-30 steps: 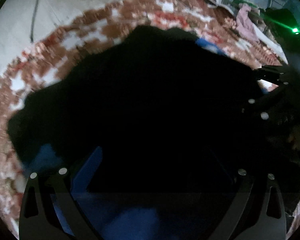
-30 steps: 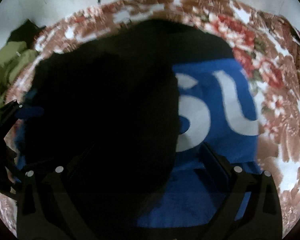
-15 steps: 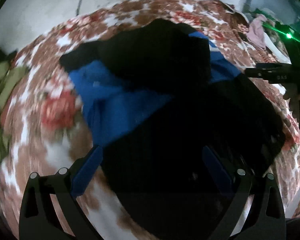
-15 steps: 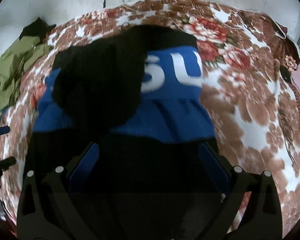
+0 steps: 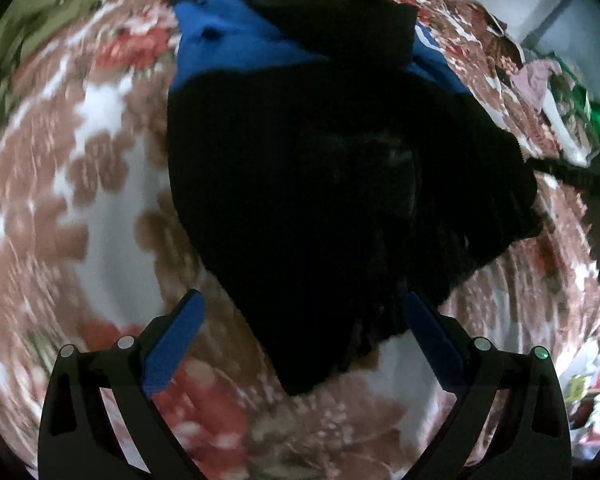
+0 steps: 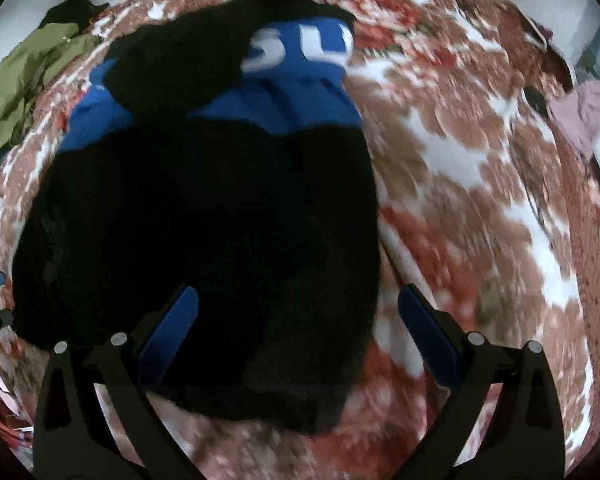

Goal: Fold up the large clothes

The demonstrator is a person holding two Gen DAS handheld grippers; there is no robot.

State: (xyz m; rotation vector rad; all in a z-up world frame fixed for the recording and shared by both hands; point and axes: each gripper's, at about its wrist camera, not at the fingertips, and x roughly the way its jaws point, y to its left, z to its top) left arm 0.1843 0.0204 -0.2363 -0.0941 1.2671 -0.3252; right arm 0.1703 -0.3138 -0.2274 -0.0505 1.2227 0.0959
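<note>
Garment: black and blue garment (image 5: 340, 184) lies on the floral blanket (image 5: 100, 184), black layer doubled over the near part, blue band with white lettering (image 6: 300, 46) exposed at the far end.
Change: a second ago I had black cloth filling both views; now both cameras see the whole bundle from above. I read this as the fold laid down and both grippers pulled back.
Left gripper (image 5: 304, 320): jaws spread wide, nothing between the blue pads, above the near tip of the black cloth.
Right gripper (image 6: 298, 312): jaws apart, empty, over the near right edge of the cloth.
Blur: blanket smeared in both views, so I am probably moving.
Surroundings: olive clothing (image 6: 24, 76) far left, pink clothing (image 6: 584, 108) far right, well apart.
Task meaning: one fold looks done; near edge uneven, may need another fold.
</note>
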